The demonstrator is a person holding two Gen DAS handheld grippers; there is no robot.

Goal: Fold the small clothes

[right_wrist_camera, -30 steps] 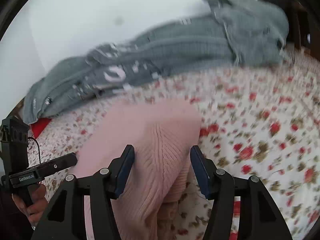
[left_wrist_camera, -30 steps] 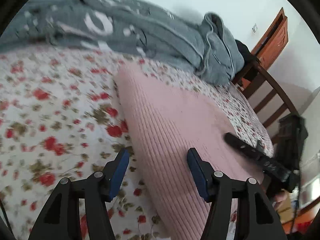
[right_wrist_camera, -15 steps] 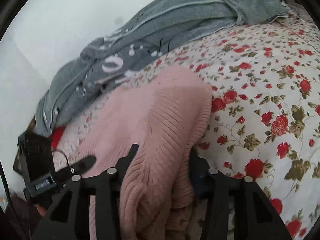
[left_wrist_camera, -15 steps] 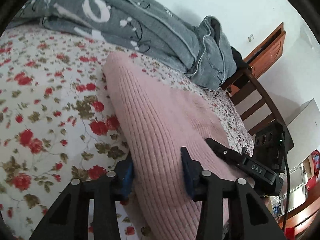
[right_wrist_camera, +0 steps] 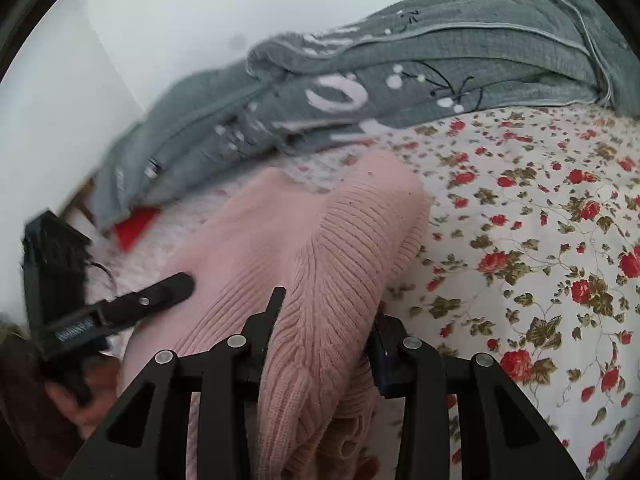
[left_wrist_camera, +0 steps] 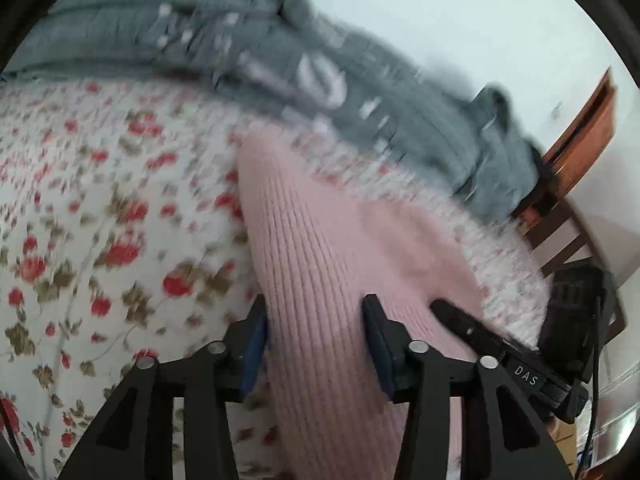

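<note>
Sweater [left_wrist_camera: 320,248], pink ribbed knit, lies near the middle of the flowered bed [left_wrist_camera: 100,216], bunched into a long roll, so folding looks only begun; flattening and the remaining folds are left. Left gripper [left_wrist_camera: 314,340] has the near left end between its jaws, which are opening. Right gripper [right_wrist_camera: 326,332] jaws pinch the near right end. Grey quilt [right_wrist_camera: 440,80] is heaped along the far edge, clear of the sweater. Nothing blocks the work.

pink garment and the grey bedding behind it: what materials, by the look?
Pink garment: knit, probably wool or acrylic yarn; clear ribbed rows, soft matte surface. Grey bedding: looks like woven, crinkled cotton, matte, with white printed marks and a piped edge; the fibre itself is not certain.
</note>
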